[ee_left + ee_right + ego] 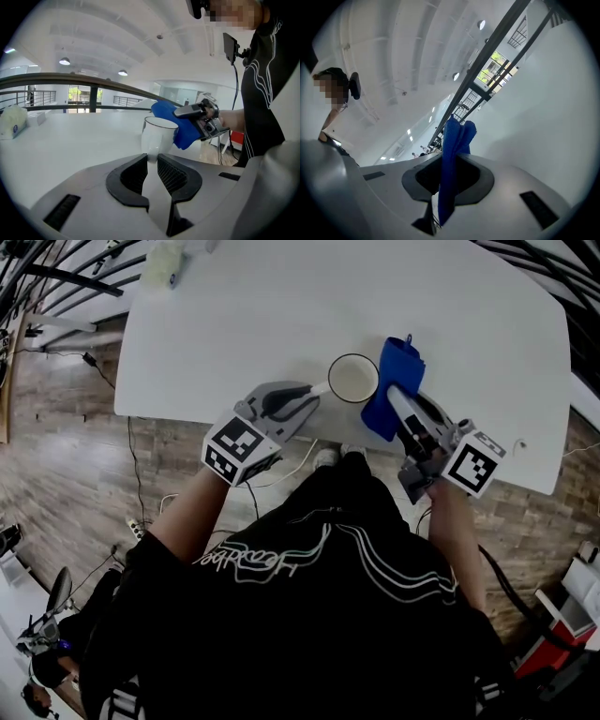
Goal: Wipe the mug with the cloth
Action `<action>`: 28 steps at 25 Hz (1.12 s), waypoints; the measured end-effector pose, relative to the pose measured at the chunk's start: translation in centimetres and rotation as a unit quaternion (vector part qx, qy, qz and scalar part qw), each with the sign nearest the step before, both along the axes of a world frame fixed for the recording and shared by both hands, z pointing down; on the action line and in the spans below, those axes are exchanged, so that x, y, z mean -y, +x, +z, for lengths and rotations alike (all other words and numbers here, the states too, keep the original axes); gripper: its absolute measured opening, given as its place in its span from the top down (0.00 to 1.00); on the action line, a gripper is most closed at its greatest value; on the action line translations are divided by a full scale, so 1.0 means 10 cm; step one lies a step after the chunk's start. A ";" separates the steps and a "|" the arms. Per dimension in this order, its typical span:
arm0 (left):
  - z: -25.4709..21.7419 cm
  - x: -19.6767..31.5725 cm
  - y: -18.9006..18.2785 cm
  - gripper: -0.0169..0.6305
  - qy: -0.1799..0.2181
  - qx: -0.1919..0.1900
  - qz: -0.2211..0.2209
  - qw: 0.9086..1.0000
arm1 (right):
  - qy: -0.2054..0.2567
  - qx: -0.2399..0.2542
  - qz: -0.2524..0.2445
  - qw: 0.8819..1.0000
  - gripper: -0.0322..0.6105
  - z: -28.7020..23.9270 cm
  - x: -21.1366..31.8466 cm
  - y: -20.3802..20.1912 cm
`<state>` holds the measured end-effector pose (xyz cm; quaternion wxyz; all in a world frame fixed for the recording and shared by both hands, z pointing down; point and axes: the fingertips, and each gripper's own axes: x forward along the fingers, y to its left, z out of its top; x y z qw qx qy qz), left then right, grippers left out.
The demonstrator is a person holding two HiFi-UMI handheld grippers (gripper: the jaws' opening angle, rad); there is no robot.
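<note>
A white mug (353,378) stands upright near the front edge of the white table (281,315). My left gripper (315,392) is shut on its handle from the left. In the left gripper view the mug (158,133) rises just past the jaws (151,158), which hide its base. A blue cloth (392,382) hangs folded against the mug's right side, and my right gripper (401,404) is shut on it. The right gripper view has the cloth (453,150) pinched between the jaws (451,164). From the left gripper view the cloth (186,136) covers the mug's far side.
A white soft pack (165,261) lies at the table's far left corner, also in the left gripper view (13,123). The table's front edge (309,432) runs just under both grippers. Cables (131,465) trail over the wooden floor below.
</note>
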<state>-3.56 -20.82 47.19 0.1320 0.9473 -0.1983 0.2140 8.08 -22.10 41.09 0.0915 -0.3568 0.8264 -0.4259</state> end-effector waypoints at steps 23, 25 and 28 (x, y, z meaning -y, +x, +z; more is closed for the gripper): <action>-0.01 -0.15 0.03 0.88 -0.006 -0.028 -0.004 1.000 | -0.047 -0.032 0.029 0.998 0.88 0.37 -0.04 0.06; 0.01 -0.14 0.02 0.88 -0.007 -0.026 -0.004 1.000 | -0.044 -0.028 0.034 0.998 0.88 0.36 -0.03 0.08; 0.03 -0.13 0.01 0.88 -0.013 -0.022 -0.007 1.000 | -0.046 -0.030 0.041 0.998 0.88 0.37 -0.05 0.11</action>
